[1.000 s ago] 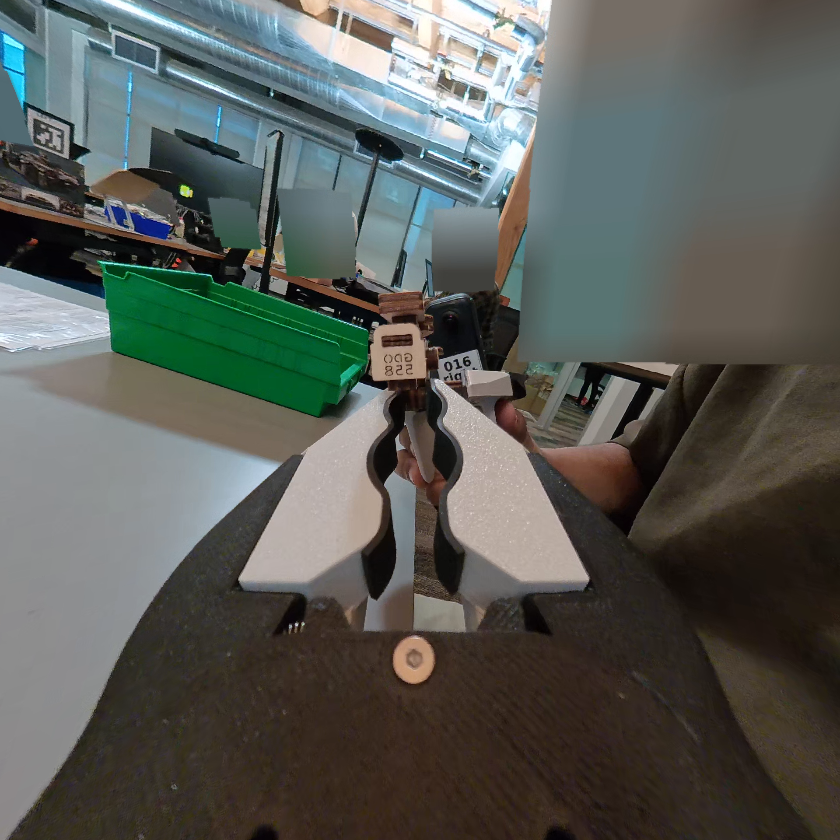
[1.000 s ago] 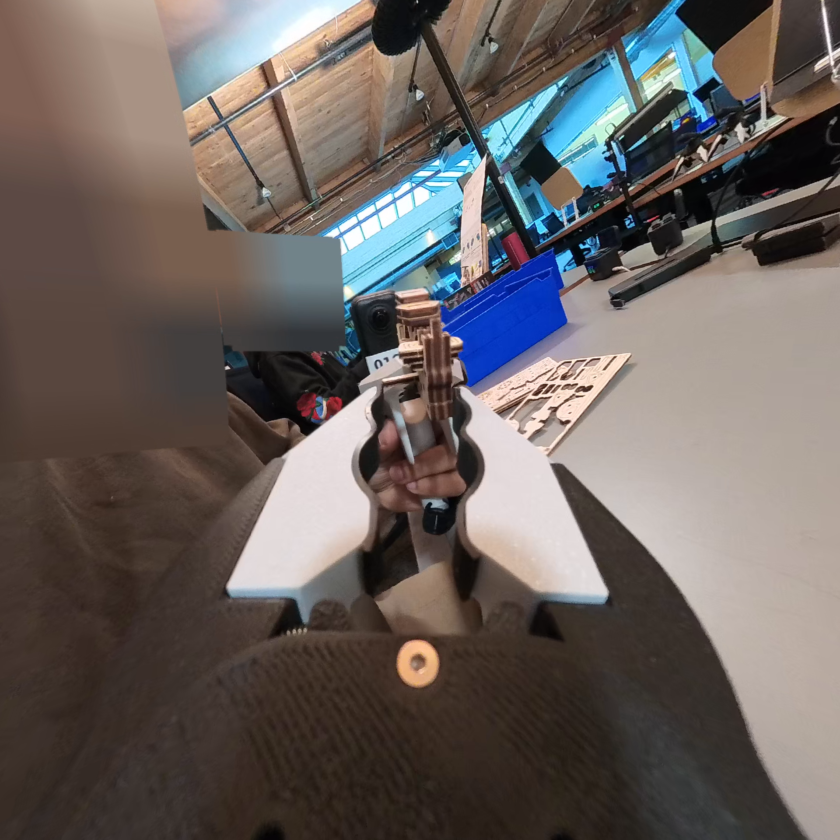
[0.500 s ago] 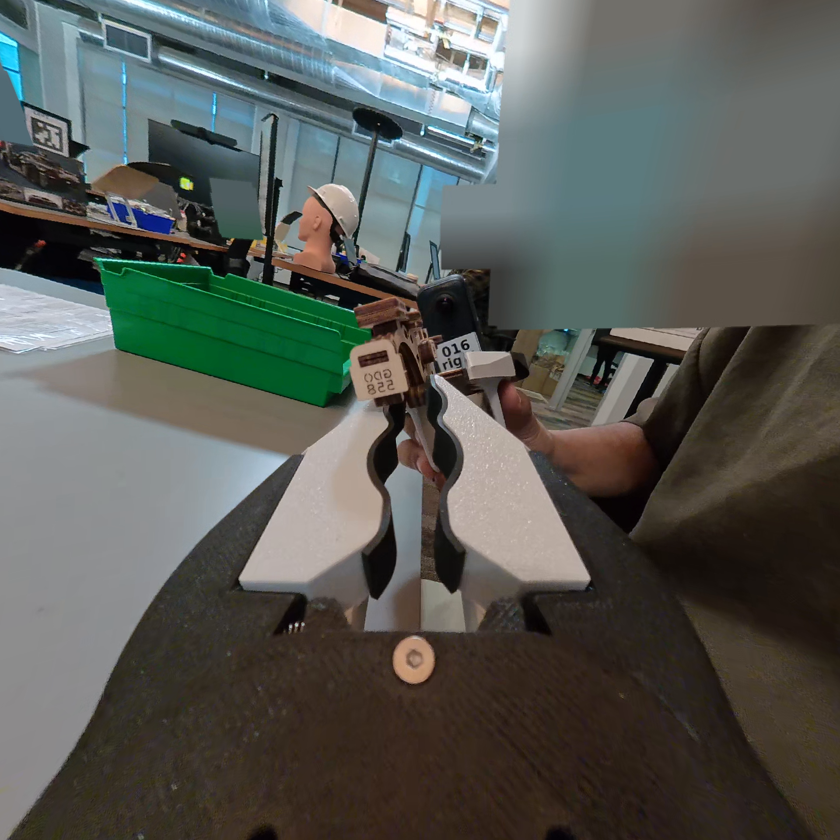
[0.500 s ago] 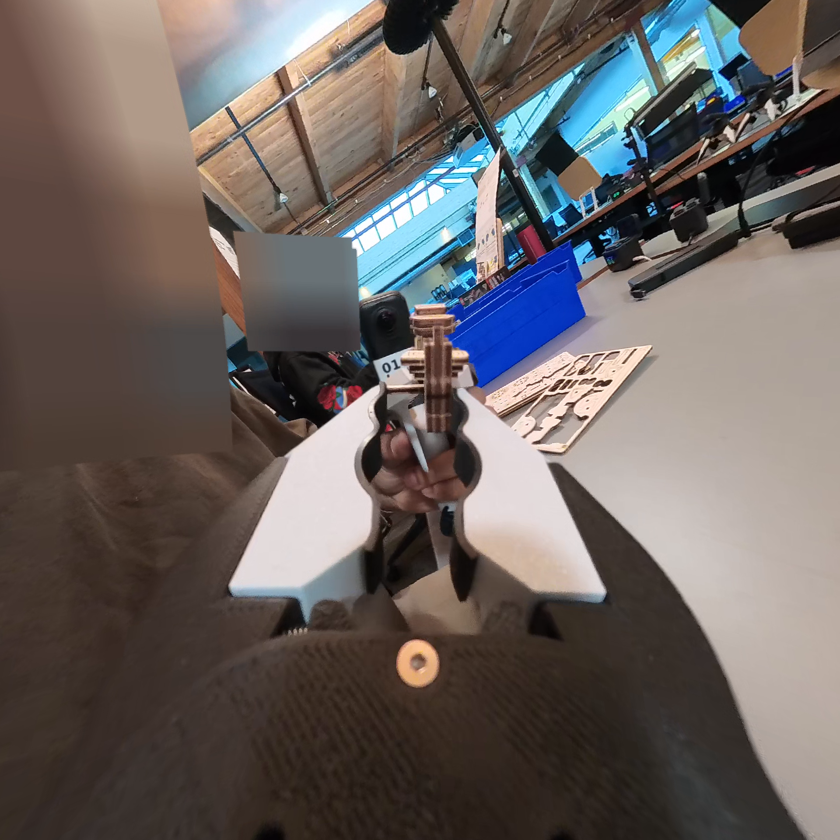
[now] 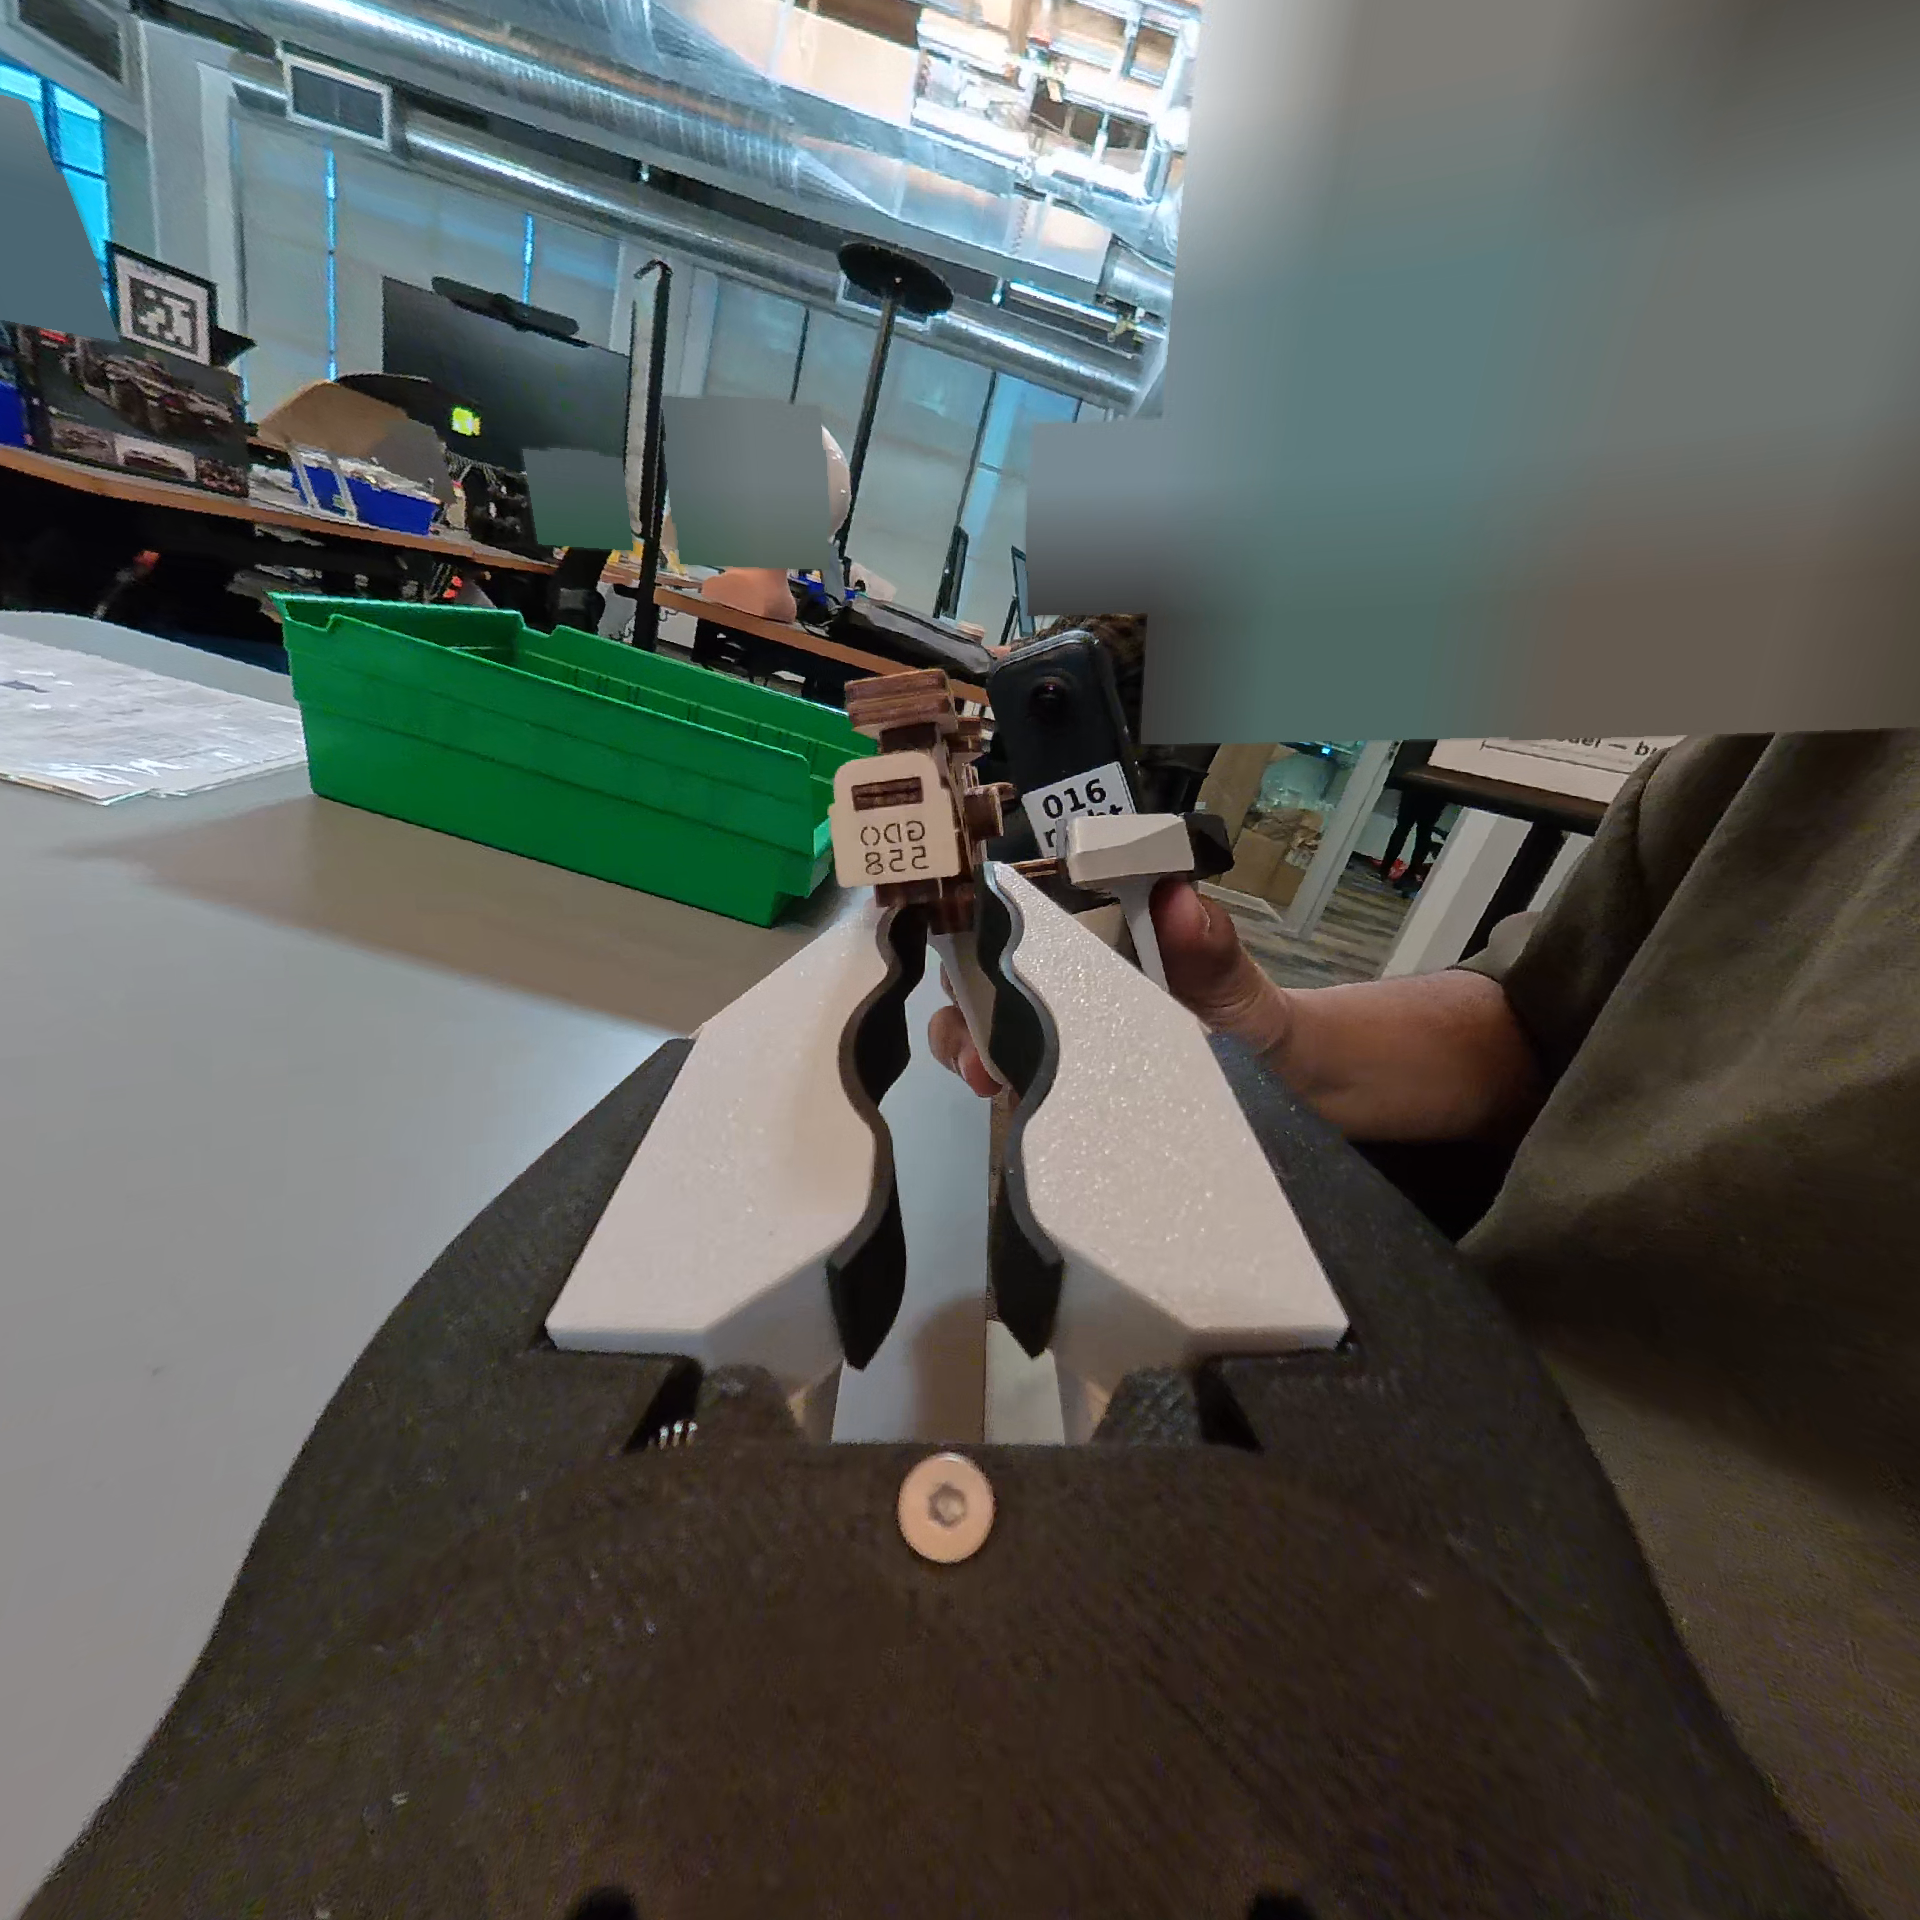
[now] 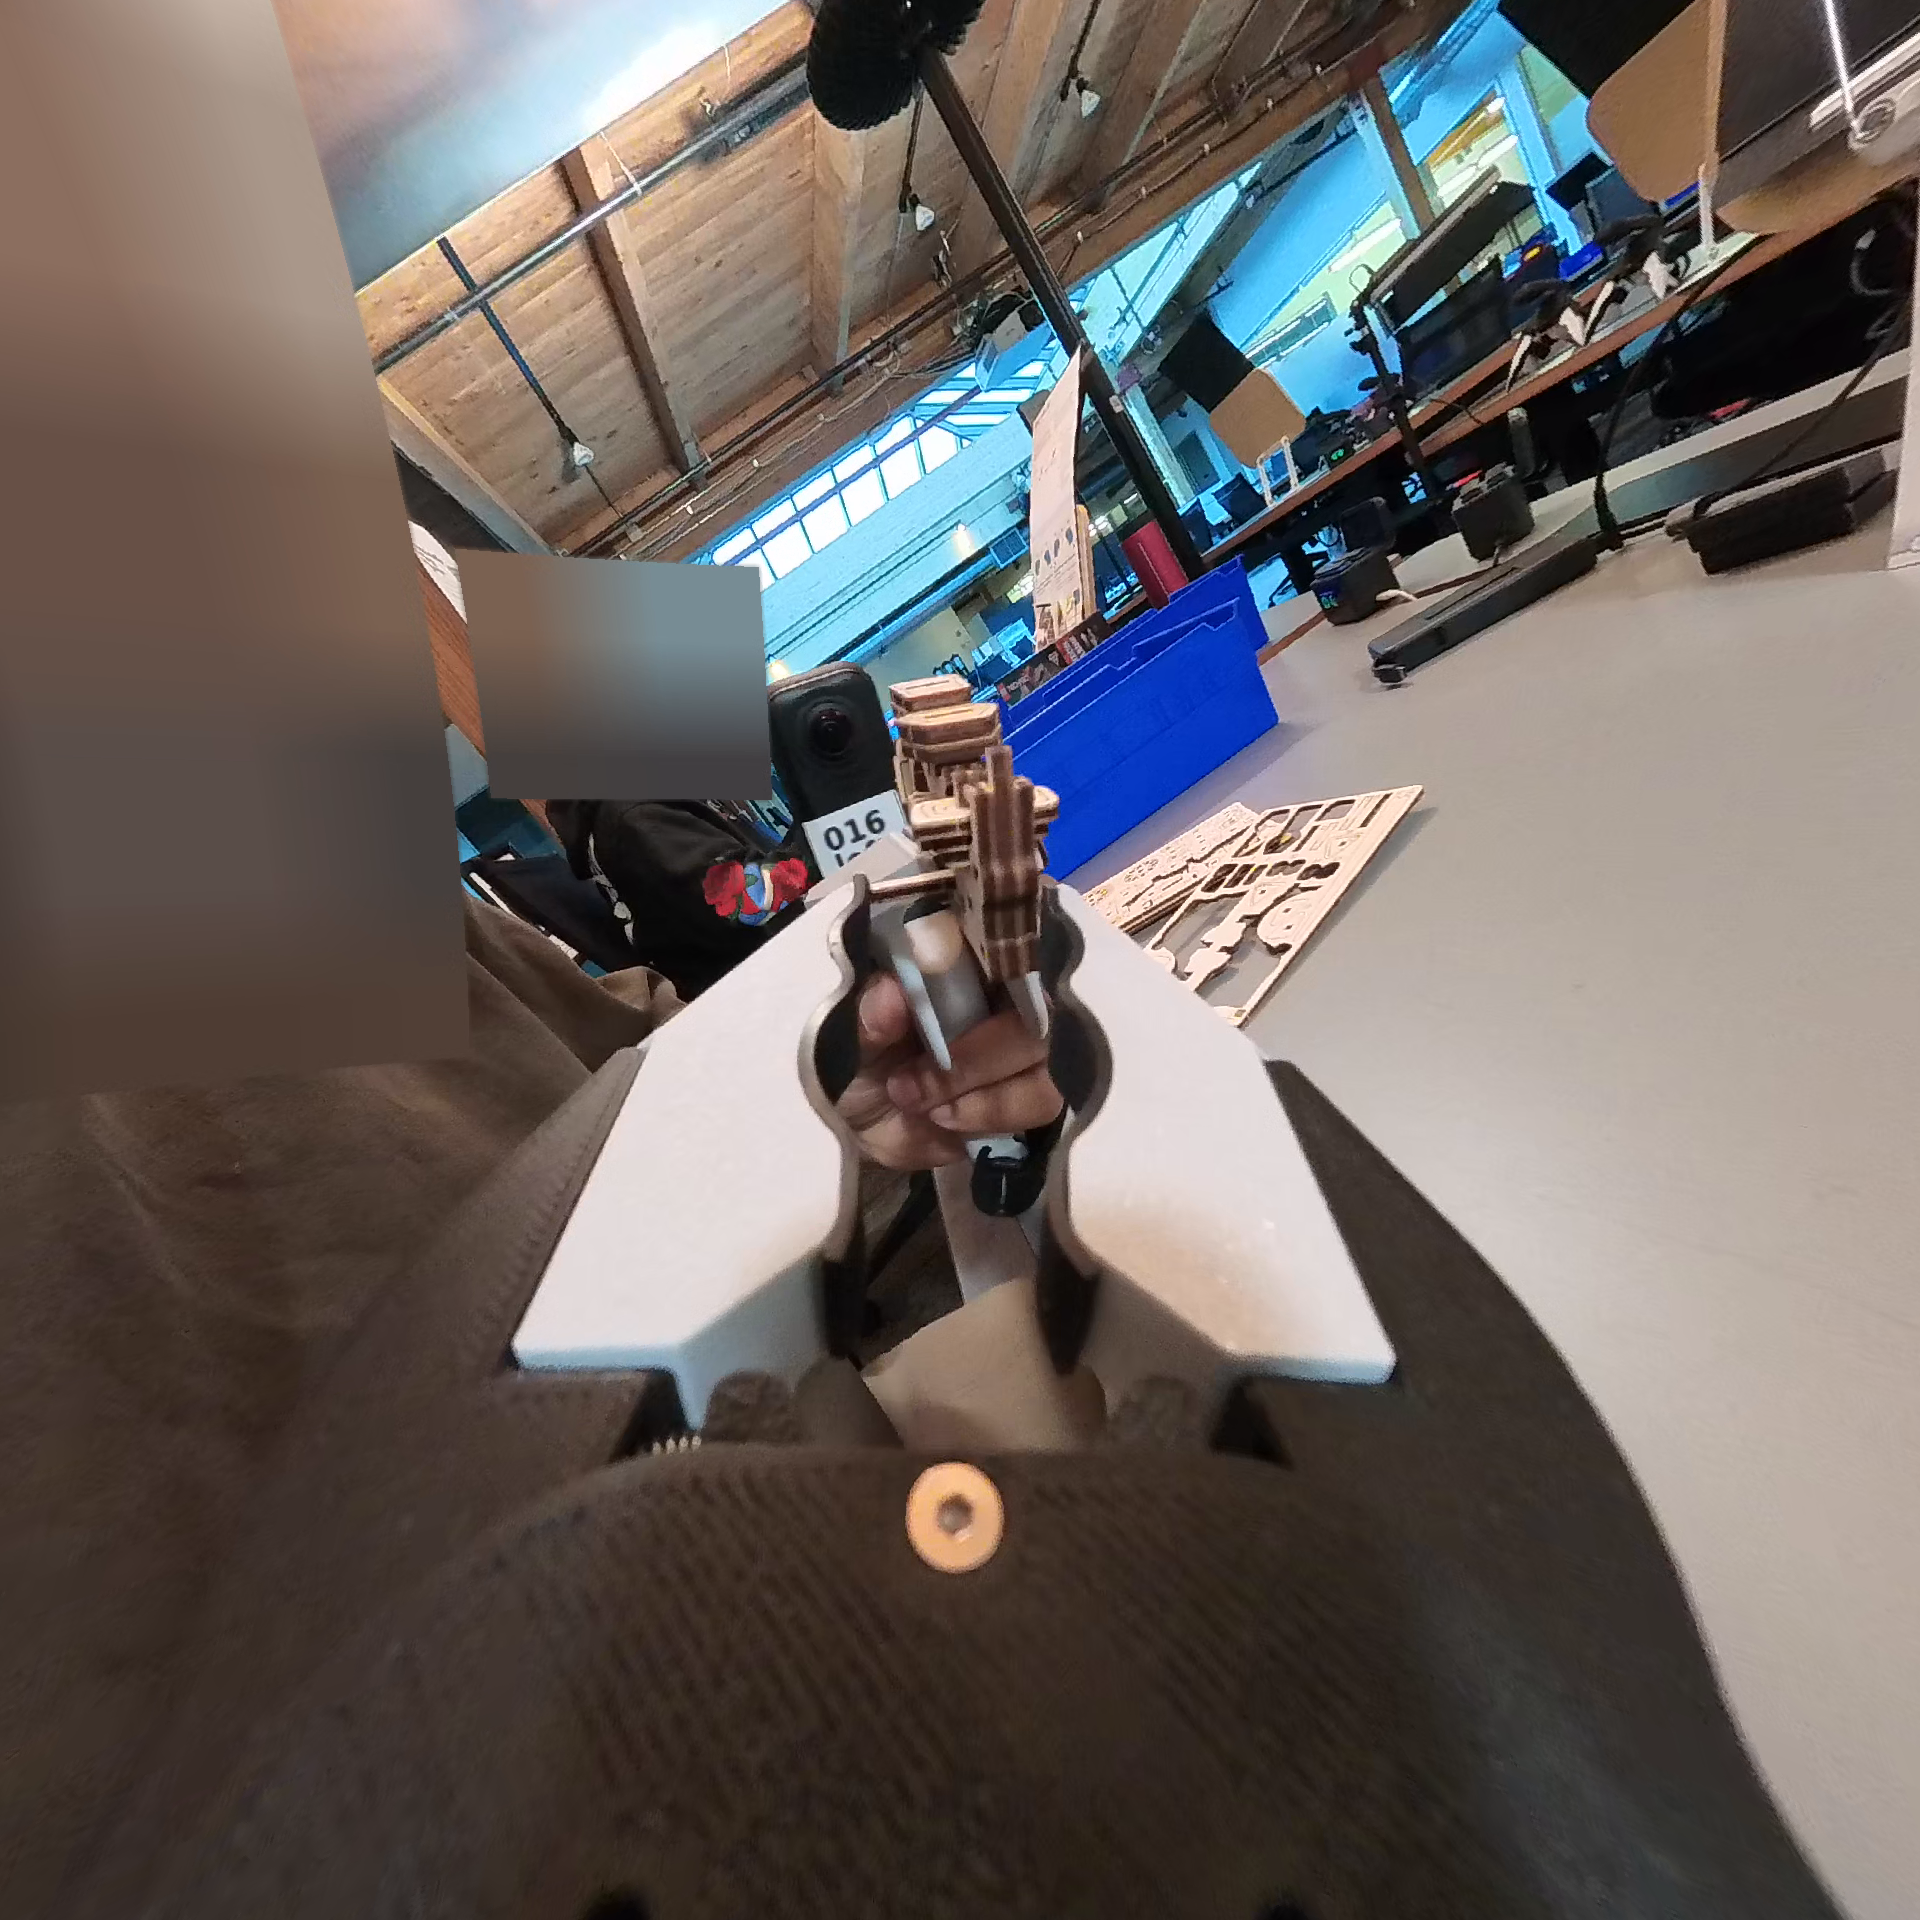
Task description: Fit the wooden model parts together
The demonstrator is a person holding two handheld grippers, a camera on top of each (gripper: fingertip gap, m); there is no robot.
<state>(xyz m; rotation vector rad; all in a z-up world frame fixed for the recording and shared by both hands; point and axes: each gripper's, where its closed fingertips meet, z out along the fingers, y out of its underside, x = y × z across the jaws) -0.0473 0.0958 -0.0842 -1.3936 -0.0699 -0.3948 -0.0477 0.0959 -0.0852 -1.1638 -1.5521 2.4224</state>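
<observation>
A small wooden model [image 5: 904,831], stacked brown layers with a pale plate on the side facing me, is held in the air between my two grippers, which face each other. My left gripper [image 5: 943,904] is shut on the model's narrow lower end. In the right wrist view my right gripper [image 6: 956,914] closes around the same model [image 6: 977,842], with a thin wooden pin [image 6: 899,885] sticking out to the left. One of the right gripper's fingertips [image 5: 1127,844] shows just right of the model in the left wrist view. The left gripper's fingers [image 6: 940,987] show below the model.
A green bin [image 5: 540,727] and papers [image 5: 114,717] lie on the grey table [image 5: 312,1039] to the left. A blue bin [image 6: 1143,707] and a cut wooden parts sheet [image 6: 1268,873] lie to the right. The person's body [image 5: 1714,1143] is close behind. My left and right fingertips are right by each other.
Both grippers have kept their hold. The model has turned slightly between them and sits a little lower in the left wrist view. The pin now shows at the left in the right wrist view.
</observation>
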